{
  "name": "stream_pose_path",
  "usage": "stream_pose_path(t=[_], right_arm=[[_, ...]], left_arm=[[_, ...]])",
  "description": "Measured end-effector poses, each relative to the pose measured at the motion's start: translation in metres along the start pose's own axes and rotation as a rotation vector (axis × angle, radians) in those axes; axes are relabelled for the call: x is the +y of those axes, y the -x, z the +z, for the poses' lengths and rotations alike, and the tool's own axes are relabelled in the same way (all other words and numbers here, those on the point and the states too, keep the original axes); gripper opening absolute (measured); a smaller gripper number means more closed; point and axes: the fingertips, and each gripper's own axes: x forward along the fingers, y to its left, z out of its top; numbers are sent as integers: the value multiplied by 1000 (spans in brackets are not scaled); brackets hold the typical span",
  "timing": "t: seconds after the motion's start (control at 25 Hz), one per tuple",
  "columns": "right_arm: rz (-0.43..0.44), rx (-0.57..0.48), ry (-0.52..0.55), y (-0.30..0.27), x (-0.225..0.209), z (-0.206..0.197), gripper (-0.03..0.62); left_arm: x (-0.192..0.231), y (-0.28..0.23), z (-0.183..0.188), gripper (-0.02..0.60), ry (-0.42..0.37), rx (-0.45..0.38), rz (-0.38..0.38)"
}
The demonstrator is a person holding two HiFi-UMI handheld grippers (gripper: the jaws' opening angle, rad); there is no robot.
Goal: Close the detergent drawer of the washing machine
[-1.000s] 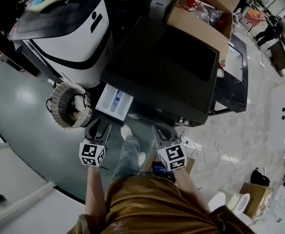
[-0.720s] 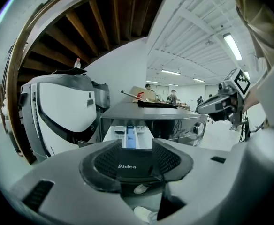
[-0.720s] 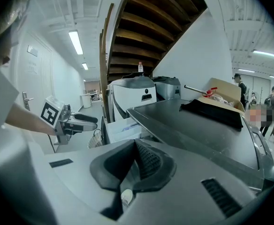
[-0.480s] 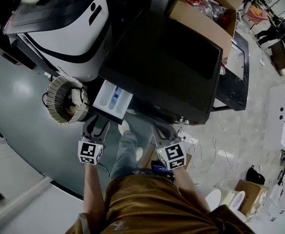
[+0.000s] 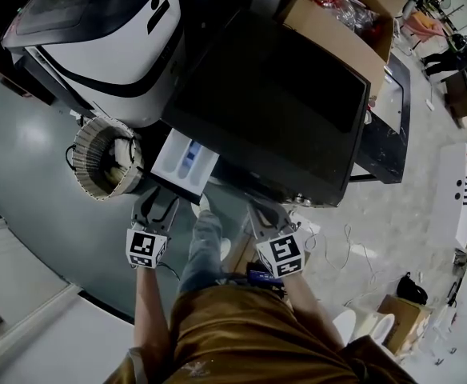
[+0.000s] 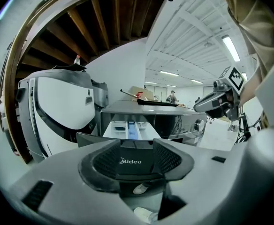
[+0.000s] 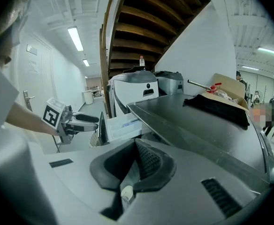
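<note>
The washing machine (image 5: 273, 102) has a dark top, and its white detergent drawer (image 5: 187, 162) stands pulled out toward me at the front left. My left gripper (image 5: 157, 204) hovers just in front of the drawer's dark front panel. It is open, its jaws have just been opening, and nothing is between the pads. In the left gripper view the drawer (image 6: 130, 127) with its blue compartment lies straight ahead of that gripper (image 6: 130, 148). My right gripper (image 5: 264, 212) hangs shut and empty before the machine's front right. In the right gripper view its pads meet at the tip (image 7: 136, 142), and the drawer (image 7: 123, 123) shows to its left.
A white rounded machine (image 5: 105, 38) stands left of the washer, with a ribbed round basket (image 5: 105, 170) in front of it. An open cardboard box (image 5: 337, 22) sits at the washer's far side. My leg and shoe (image 5: 205, 218) are between the grippers. Cables (image 5: 349, 246) lie on the floor at right.
The left gripper's jaws have spread wider. Both grippers have sunk a little in front of the washer. The drawer stands pulled out as before.
</note>
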Motion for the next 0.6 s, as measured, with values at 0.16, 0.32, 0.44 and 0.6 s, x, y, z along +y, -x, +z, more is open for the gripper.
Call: stream_pose_path(t=[0.16, 0.32, 0.44, 0.6], right_arm=[[8, 9, 3, -4, 2, 0, 12], [9, 14, 4, -8, 1, -3, 12], [7, 20, 0, -10, 0, -5, 12], [12, 21, 1, -13, -1, -2, 12]], left_arm=[[2, -1, -1, 222, 7, -3, -6], [2, -2, -2, 222, -8, -9, -15], [2, -2, -2, 224, -15, -12, -26], [3, -3, -1, 224, -31, -4, -28]])
